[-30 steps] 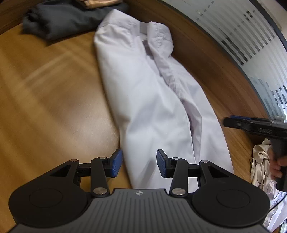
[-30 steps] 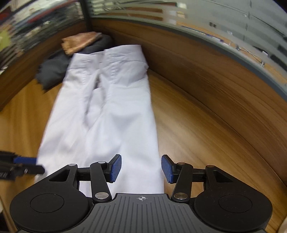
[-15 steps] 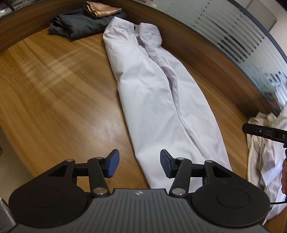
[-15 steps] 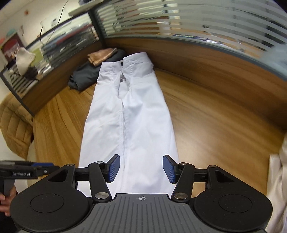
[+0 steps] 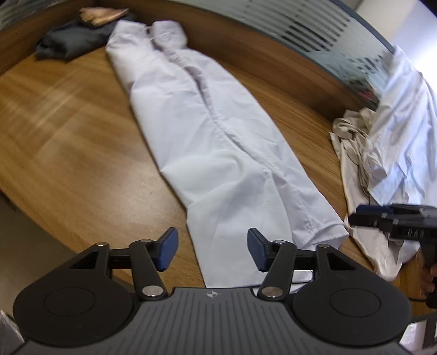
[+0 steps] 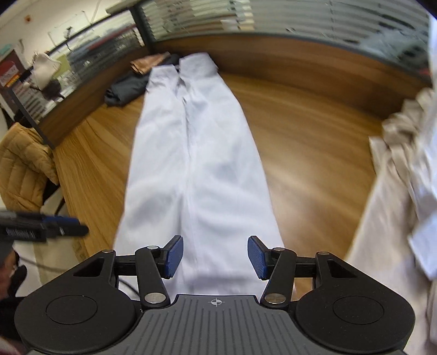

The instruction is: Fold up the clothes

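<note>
Where the white cotton trousers lie flat and lengthwise on the brown wood-grain tabletop, waistband far, leg hems near. Hems reaching almost to near table edge, just ahead of both tools.

Left black two-finger gripper with blue pads: hovering over left hem corner, jaws spreading wider at this moment, nothing between pads, cloth below untouched. Seen also from right wrist view at left margin, off the table's left edge.

Right black two-finger gripper with blue pads: hovering above hem middle, jaws apart, nothing pinched. Visible from left wrist view low right, over edge of the crumpled pile; holding hand partly showing below.

Edges and room: broad bare wood left of trousers up to table's curved near-left edge; bare strip on right between trousers and pile, narrowing toward hems. Raised wooden rim with frosted striped glass partition closing the far side.

Around: heap of crumpled beige and white garments on right, its lower edge touching or just beside right hem corner; cannot tell which. Folded dark grey garment at far left corner, just beside waistband, with small folded tan cloth on top. Mustard quilted jacket off the table at left, on a chair.
</note>
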Action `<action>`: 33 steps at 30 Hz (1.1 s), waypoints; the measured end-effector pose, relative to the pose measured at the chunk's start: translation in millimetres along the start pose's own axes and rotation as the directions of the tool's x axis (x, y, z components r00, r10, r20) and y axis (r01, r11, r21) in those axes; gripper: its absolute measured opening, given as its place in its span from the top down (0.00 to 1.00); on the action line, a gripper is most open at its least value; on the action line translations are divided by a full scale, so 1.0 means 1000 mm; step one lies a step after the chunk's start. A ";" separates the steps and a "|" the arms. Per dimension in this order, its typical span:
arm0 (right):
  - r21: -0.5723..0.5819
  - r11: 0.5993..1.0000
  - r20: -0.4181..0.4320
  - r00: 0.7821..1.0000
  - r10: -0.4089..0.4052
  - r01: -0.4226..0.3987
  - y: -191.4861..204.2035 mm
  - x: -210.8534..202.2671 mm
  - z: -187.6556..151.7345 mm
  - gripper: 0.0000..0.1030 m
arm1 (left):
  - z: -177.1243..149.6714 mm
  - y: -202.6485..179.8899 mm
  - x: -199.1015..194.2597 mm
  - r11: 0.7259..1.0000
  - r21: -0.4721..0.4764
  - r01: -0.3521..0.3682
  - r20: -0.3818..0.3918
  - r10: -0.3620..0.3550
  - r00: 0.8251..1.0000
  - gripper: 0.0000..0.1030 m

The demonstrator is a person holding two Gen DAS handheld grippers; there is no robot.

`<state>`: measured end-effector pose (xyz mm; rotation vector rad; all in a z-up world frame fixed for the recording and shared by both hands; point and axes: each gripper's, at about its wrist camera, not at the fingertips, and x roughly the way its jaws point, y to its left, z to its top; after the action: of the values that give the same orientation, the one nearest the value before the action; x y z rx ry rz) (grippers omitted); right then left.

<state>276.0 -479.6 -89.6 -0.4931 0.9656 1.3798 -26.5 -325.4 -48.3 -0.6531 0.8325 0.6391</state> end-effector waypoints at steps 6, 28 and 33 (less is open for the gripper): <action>0.017 1.000 0.003 1.000 -0.013 0.013 0.000 -0.006 -0.041 0.47 | 0.012 -0.005 -0.001 0.993 0.117 -0.025 0.062 0.018 0.998 0.30; 0.436 0.900 0.129 0.988 -0.085 0.021 0.124 0.053 -0.099 0.46 | 0.132 0.091 0.071 0.859 0.469 0.205 -0.149 -0.152 0.977 0.27; 0.499 0.864 0.152 0.976 -0.155 0.060 0.154 0.067 -0.104 0.46 | 0.152 0.092 0.090 0.805 0.530 0.268 -0.177 -0.204 0.963 0.27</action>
<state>93.8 -495.7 -164.1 -0.0259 1.0698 1.0038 22.1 -133.2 -69.3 -0.2549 0.9667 0.1118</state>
